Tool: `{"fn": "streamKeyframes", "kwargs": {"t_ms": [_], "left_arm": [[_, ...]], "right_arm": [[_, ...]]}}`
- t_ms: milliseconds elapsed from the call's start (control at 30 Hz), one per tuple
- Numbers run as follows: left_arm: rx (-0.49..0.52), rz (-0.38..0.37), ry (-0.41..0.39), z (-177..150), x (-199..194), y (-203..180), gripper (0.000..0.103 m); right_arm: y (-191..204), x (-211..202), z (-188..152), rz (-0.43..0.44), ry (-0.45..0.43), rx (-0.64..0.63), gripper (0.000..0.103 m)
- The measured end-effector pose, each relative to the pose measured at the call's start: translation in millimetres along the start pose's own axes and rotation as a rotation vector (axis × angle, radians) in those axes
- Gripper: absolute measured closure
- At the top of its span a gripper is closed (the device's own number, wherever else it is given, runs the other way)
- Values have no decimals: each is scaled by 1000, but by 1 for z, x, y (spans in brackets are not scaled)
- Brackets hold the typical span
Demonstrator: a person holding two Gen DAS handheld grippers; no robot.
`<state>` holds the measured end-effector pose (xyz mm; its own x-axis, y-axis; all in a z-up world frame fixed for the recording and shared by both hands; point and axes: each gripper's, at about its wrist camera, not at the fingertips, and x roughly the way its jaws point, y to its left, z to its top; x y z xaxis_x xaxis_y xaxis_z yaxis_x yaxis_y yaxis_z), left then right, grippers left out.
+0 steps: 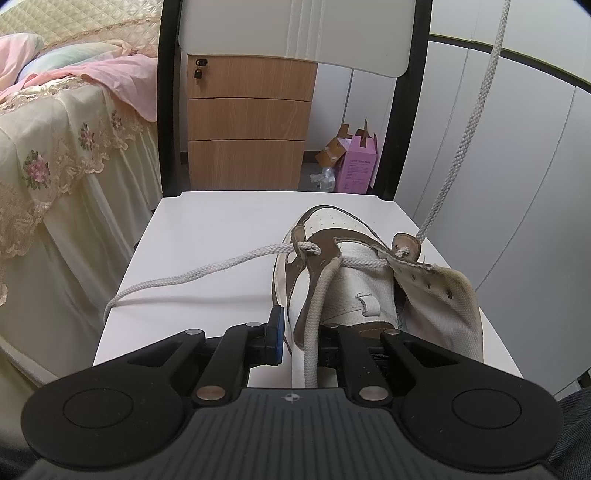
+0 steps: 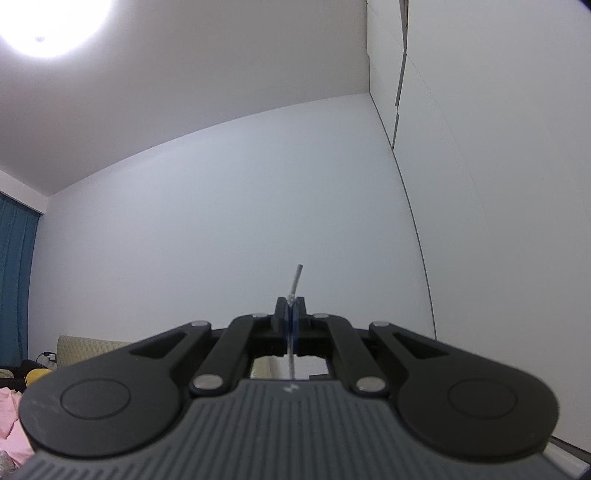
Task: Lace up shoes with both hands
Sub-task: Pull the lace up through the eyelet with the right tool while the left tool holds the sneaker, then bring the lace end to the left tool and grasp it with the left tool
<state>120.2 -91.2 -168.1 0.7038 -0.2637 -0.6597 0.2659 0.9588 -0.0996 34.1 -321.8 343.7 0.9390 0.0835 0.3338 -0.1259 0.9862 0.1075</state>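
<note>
A white and brown shoe (image 1: 354, 280) lies on the white chair seat (image 1: 207, 236), toe pointing away. My left gripper (image 1: 303, 339) is shut on the shoe's near left side, with a stretch of lace running down between its fingers (image 1: 277, 332). The pale lace (image 1: 469, 125) rises taut from the right eyelet flap and leaves the view at the top right. Its other end trails left from the left eyelet across the seat (image 1: 177, 277) and over the edge. In the right wrist view my right gripper (image 2: 291, 306) is shut on the lace tip (image 2: 296, 280), which sticks up past the pads towards the wall.
A bed with a floral skirt (image 1: 55, 177) stands left of the chair. Behind the chair back (image 1: 295, 33) are a wooden drawer unit (image 1: 247, 122) and a pink box (image 1: 358, 162) on the floor. White wardrobe doors (image 1: 517, 166) fill the right. A ceiling lamp (image 2: 48, 22) glares overhead.
</note>
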Motion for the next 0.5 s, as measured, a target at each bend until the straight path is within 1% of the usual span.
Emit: {"fn": "streamKeyframes", "kwargs": {"t_ms": [100, 167, 233, 300, 367, 400, 433, 500], "left_arm": [[2, -7, 0, 0, 0, 1, 91], [6, -1, 3, 1, -1, 0, 88], [12, 16, 5, 1, -1, 0, 78], [5, 21, 7, 2, -3, 1, 72], [0, 20, 0, 2, -7, 3, 63], [1, 22, -9, 2, -10, 3, 50], [6, 32, -19, 3, -14, 3, 41], [29, 45, -23, 3, -20, 1, 38]], "right_arm": [[-9, 11, -22, -1, 31, -14, 100], [-13, 16, -40, -1, 75, -16, 100], [-17, 18, -59, -1, 130, -18, 100], [-21, 15, -87, 1, 203, -24, 100], [-25, 11, -118, 2, 277, -26, 100], [-27, 11, -135, 2, 318, -17, 100], [-29, 10, -154, 4, 363, -2, 100], [-29, 2, -187, 2, 442, 25, 100]]}}
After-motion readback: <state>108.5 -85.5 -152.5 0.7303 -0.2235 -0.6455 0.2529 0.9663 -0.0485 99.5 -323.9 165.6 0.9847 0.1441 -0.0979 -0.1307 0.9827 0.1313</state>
